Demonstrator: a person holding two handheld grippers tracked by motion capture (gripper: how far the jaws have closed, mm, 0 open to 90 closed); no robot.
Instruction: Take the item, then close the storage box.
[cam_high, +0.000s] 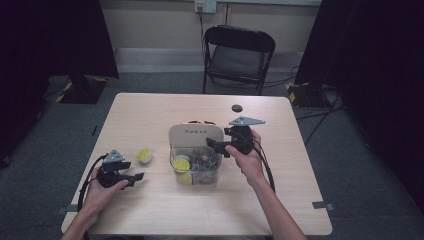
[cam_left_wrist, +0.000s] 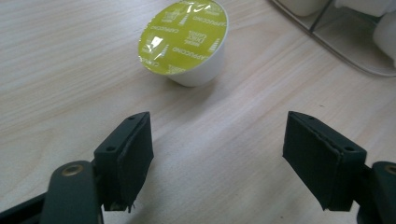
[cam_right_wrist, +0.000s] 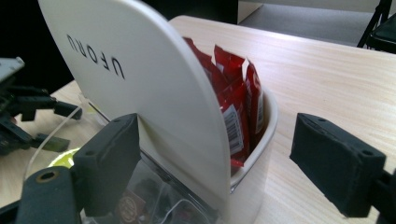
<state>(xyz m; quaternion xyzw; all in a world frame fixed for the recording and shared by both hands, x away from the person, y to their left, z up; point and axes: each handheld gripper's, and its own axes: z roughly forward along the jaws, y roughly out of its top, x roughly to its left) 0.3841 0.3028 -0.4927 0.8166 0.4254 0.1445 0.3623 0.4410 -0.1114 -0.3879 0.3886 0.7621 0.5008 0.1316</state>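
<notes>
A white coffee capsule with a yellow-green foil lid (cam_high: 144, 155) (cam_left_wrist: 184, 42) stands alone on the wooden table, left of a clear organiser (cam_high: 196, 160). The organiser has a white back panel (cam_right_wrist: 140, 79) with red sachets (cam_right_wrist: 238, 102) behind it. Another yellow capsule (cam_high: 181, 164) lies in its front left compartment. My left gripper (cam_high: 137, 177) (cam_left_wrist: 217, 140) rests low near the table, open and holding nothing, with the loose capsule a short way ahead of its jaws. At the organiser's right side my right gripper (cam_high: 215, 146) (cam_right_wrist: 215, 140) is open, its jaws astride the white panel's edge.
A small black round object (cam_high: 236, 108) lies near the table's far edge. A black folding chair (cam_high: 239, 55) stands behind the table. Bare table top (cam_high: 150, 115) spreads left of and behind the organiser.
</notes>
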